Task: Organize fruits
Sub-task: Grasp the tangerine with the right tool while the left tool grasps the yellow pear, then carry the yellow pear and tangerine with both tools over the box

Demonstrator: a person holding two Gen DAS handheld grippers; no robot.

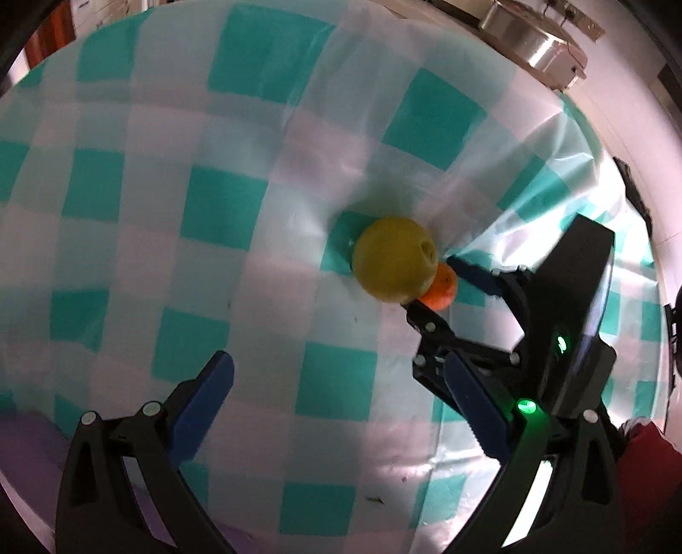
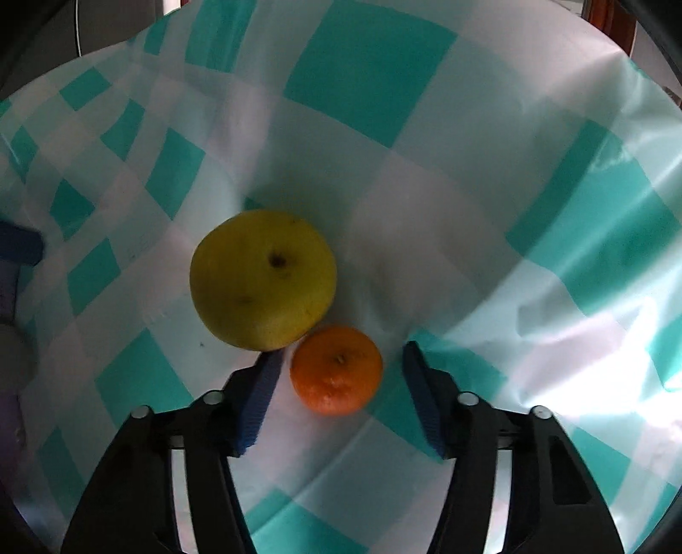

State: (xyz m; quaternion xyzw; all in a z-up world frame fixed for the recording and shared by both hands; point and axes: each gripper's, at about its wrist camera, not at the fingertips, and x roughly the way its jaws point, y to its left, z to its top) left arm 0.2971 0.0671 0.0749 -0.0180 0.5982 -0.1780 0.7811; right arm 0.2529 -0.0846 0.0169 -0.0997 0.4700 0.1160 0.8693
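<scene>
A large yellow fruit (image 2: 262, 279) lies on the teal-and-white checked cloth with a small orange (image 2: 336, 368) touching its near right side. My right gripper (image 2: 341, 362) is open, its blue pads on either side of the orange without touching it. In the left wrist view the yellow fruit (image 1: 394, 264) and the orange (image 1: 441, 292) sit right of centre, and the right gripper (image 1: 439, 289) reaches in from the right around the orange. My left gripper (image 1: 336, 362) is open and empty, well short of the fruits.
The checked cloth (image 1: 170, 191) covers the table and is wrinkled near the fruits. A metal pot (image 1: 524, 38) stands beyond the table's far edge. Something purple (image 1: 25, 439) lies at the lower left.
</scene>
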